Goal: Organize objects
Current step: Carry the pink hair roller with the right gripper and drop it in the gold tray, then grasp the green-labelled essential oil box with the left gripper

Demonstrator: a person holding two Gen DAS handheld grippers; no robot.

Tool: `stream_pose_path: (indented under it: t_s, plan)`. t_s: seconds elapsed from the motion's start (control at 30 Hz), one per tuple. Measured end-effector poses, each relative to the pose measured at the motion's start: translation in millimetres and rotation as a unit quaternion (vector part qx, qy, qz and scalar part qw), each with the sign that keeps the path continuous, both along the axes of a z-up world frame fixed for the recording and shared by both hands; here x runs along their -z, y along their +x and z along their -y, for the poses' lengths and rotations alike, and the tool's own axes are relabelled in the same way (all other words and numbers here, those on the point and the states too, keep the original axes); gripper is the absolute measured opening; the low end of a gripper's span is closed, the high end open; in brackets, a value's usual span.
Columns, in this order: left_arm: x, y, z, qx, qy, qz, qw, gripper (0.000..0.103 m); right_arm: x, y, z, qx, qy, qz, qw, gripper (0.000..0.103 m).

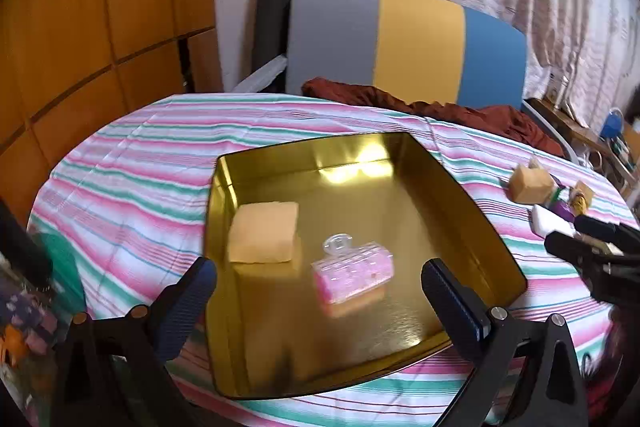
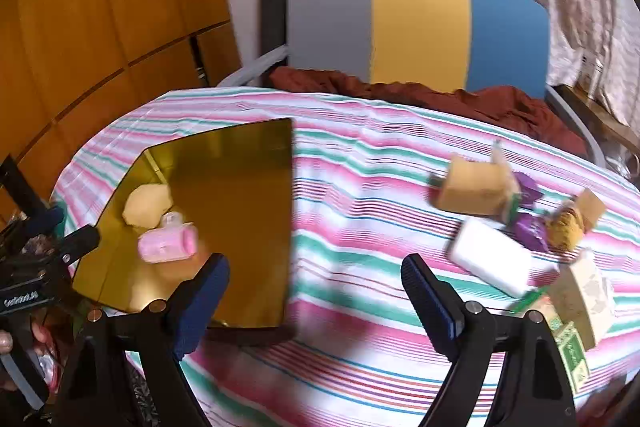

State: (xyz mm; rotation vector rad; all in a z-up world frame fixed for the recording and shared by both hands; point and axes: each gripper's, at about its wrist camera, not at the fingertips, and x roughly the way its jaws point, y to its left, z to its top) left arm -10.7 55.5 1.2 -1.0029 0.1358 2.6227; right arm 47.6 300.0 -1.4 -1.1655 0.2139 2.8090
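Loose clutter lies right of the right gripper (image 2: 314, 291)
Its jaws stand apart, empty; the white rectangular block (image 2: 490, 263) lies nearest, long axis slanting down-right, well apart from the shallow gold metal tray (image 2: 248, 163). The left gripper (image 1: 320, 291), also apart and empty, hovers over that tray.

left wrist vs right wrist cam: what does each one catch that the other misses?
Left wrist only: the whole gold tray with all four walls, and the right gripper entering from the right, fingers open.

Right wrist only: the cream carton and green box at the near right, and the left gripper at the left edge.

Both: the tan block and pink hair clip inside the tray, the brown box, white block, purple wrapper, striped cloth, and chair.
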Motion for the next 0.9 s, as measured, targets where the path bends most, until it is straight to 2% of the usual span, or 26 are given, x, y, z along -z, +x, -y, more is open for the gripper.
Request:
stream_pose_path:
  t_s: [0.27,0.5,0.67,0.9]
  plan:
    - [-7.3,6.8,-34.5,0.054,-0.003,-0.008,0.9985,0.103,-5.6,25.1,-64.5,0.080,-0.002,-0.001,0.997,0.089]
    - [-10.1,13.5,-71.7,0.110,-0.006,-0.009,0.9939,0.103,-17.1,59.5,-133.0,0.172,-0.002,-0.005,0.985,0.089]
    - [-10.7,18.8,-105.8,0.170,0.006,0.004,0.9855,0.103,-23.6,86.3,-184.0,0.245,-0.020,-0.017,0.969,0.089]
    - [-8.6,30.7,-159.3,0.247,0.019,0.041,0.9680,0.103,-16.2,127.6,-236.5,0.340,-0.087,-0.055,0.935,0.089]
